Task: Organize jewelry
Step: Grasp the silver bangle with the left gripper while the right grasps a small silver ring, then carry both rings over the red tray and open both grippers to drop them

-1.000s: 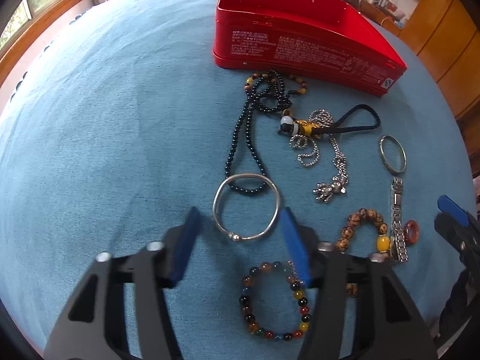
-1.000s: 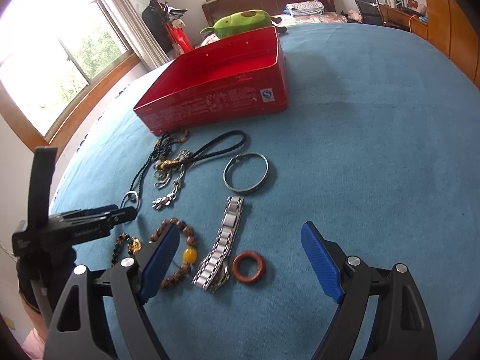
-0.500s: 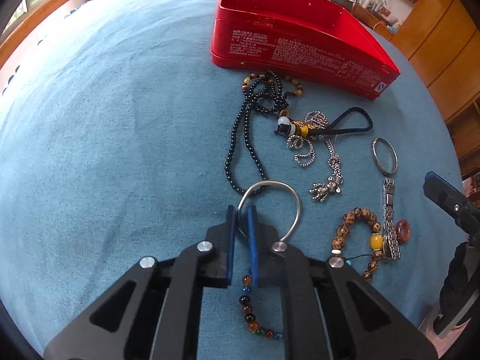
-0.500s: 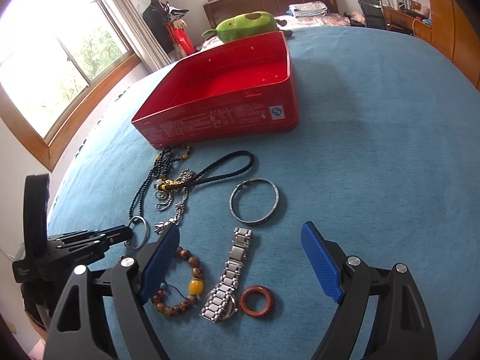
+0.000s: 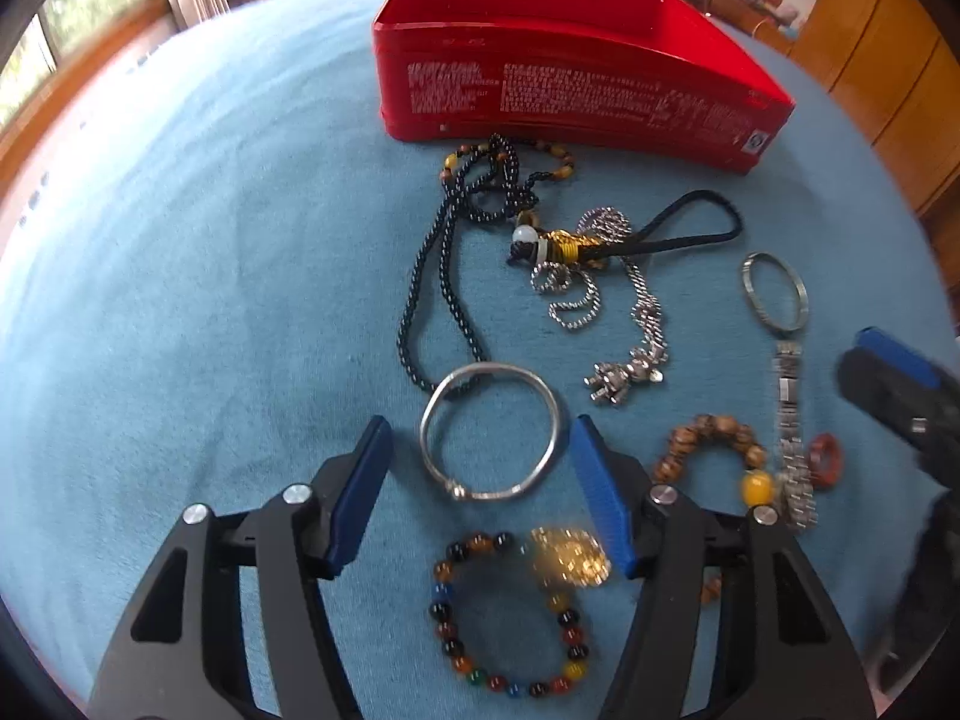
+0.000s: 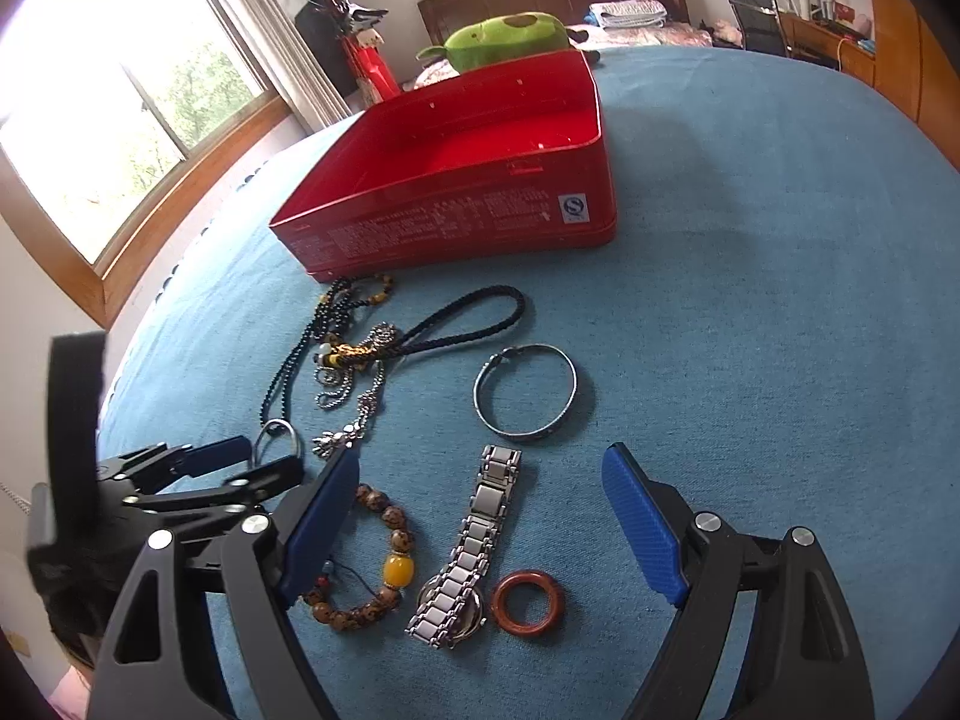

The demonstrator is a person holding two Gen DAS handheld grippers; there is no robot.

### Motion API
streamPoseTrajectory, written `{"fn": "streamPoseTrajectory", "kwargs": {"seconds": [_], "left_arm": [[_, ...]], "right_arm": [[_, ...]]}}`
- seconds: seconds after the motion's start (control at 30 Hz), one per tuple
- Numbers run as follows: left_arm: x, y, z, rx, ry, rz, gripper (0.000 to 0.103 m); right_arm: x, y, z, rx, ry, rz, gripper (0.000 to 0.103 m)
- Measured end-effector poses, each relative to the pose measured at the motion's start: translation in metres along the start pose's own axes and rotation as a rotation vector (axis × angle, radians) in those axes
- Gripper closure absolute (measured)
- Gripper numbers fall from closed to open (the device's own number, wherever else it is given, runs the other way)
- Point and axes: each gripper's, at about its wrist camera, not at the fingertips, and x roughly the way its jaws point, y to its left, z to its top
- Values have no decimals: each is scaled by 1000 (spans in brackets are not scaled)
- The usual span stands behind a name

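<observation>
**Silver bangle between parted left jaws, jewelry spread before red tin**

Silver bangle [image 5: 492,432] lies flat on the blue cloth [image 5: 210,300], between the blue pads of the left gripper [image 5: 480,492]. Jaws have just been opening; pads now stand clear of the bangle on both sides, nothing gripped. The bangle's far edge overlaps the loop of a black bead necklace [image 5: 432,276].

Nearer the camera than the bangle: a multicoloured bead bracelet [image 5: 510,618] with a blurred gold charm [image 5: 567,555] at its upper right.

To the right: silver chain with a small figure pendant [image 5: 630,369], a black cord with gold knot [image 5: 678,234], a wooden bead bracelet with a yellow bead [image 6: 384,564], a metal watch [image 6: 474,552], a reddish-brown ring [image 6: 527,603] just beside the watch case, and a flat grey bangle [image 6: 525,390] beyond the watch strap.

Right gripper [image 6: 486,522] hovers over the watch and ring, jaws wide apart, holding nothing.

Red tin [image 6: 468,180] stands open behind the jewelry, the bead necklace's far end close to its front wall. Inside looks bare. Green plush toy [image 6: 510,39] behind the tin.
</observation>
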Motion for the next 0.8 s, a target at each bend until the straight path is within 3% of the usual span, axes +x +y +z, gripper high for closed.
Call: {"fn": "streamPoseTrajectory", "kwargs": {"seconds": [0.07, 0.17, 0.4, 0.57, 0.8], "left_arm": [[1, -10, 1, 21, -20, 17, 56], [1, -16, 2, 30, -28, 27, 56], [-4, -4, 6, -11, -36, -74, 56], [-27, 11, 4, -26, -99, -104, 56], [-46, 35, -23, -69, -116, -104, 56]], "right_arm": [[-2, 1, -1, -5, -5, 1, 19], [-1, -1, -2, -1, 2, 4, 19], [11, -13, 3, 36, 34, -24, 19], [20, -16, 11, 49, 48, -61, 19], [47, 2, 22, -29, 79, -172, 22]]}}
